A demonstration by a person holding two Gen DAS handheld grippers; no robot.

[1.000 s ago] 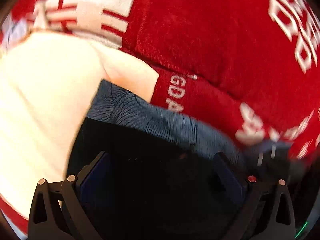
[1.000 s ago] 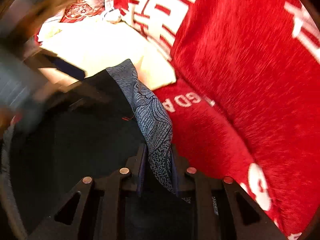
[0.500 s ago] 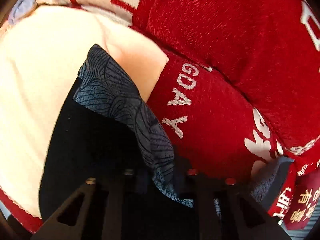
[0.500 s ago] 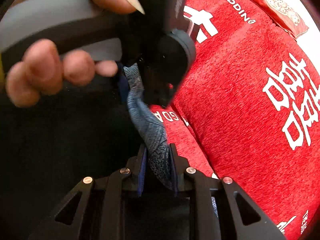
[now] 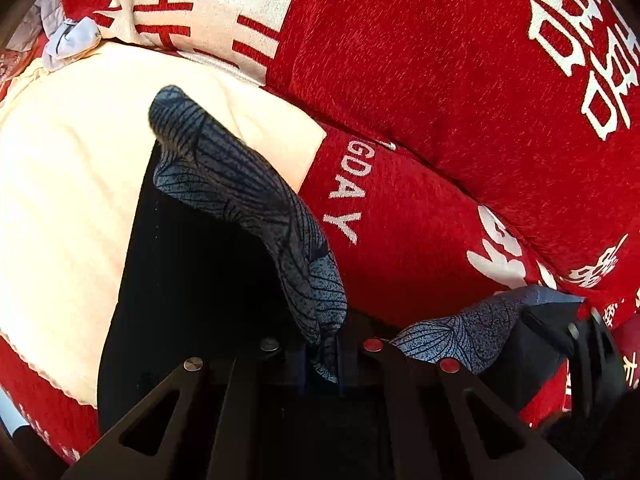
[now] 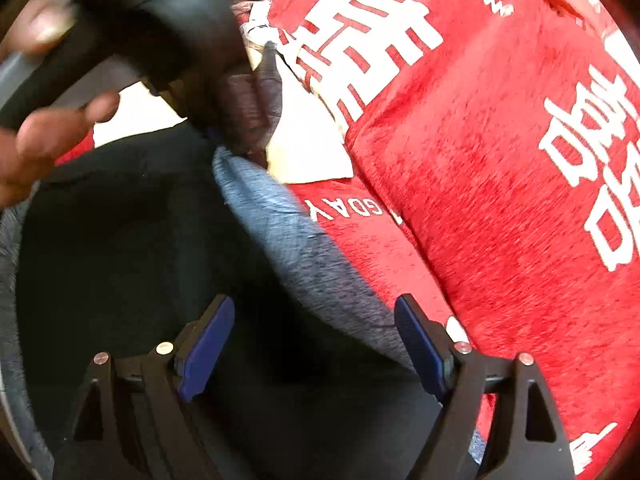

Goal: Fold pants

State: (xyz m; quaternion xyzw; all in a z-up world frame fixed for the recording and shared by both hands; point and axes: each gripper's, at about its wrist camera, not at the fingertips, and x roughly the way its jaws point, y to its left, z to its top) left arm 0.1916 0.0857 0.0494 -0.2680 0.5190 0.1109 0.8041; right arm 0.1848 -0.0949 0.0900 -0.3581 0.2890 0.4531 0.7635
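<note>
The pants [image 5: 248, 196] are blue-grey with a dark leaf print outside and black inside, lying on a red bed cover. My left gripper [image 5: 322, 354] is shut on a raised fold of the pants' printed edge. In the right wrist view the pants [image 6: 296, 248] run as a blue-grey ridge between the spread jaws of my right gripper [image 6: 316, 340], which is open and holds nothing. The hand-held left gripper [image 6: 168, 40] fills the upper left of that view, pinching the far end of the same edge. The right gripper [image 5: 576, 344] shows at the lower right of the left view.
A red cover with white characters [image 5: 460, 80] rises behind the pants. A cream pillow or cushion [image 5: 72, 184] lies to the left. A crumpled pale cloth [image 5: 68, 40] sits at the far upper left.
My left gripper closed on the pants' printed edge and lifted it. My right gripper, shut on that edge before, has opened and let it go.
</note>
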